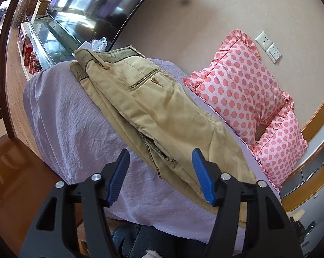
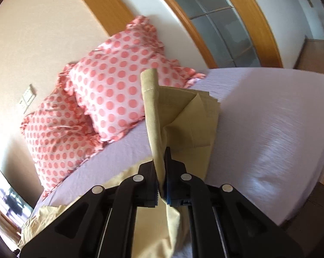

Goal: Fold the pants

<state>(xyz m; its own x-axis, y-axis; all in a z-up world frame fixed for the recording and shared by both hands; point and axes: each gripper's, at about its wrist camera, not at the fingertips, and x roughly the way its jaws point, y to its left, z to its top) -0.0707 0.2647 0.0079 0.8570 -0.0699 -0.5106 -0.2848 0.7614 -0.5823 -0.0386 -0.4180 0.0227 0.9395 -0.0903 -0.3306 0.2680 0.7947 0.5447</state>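
A home bedroom: bed [image 1: 75, 129], polka-dot pillows [image 1: 239, 86], television [image 1: 93, 2].

No readable text, labels or numbers; red boxes [image 1: 30, 59] near TV stand carry markings (too blurred).

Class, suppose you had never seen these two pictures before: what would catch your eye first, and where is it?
First, the pink polka-dot pillows against the wall at the head of the lavender bed. Next, the khaki pants lying along the bed, one end pinched and lifted by the right gripper, while the left gripper hangs open above them.
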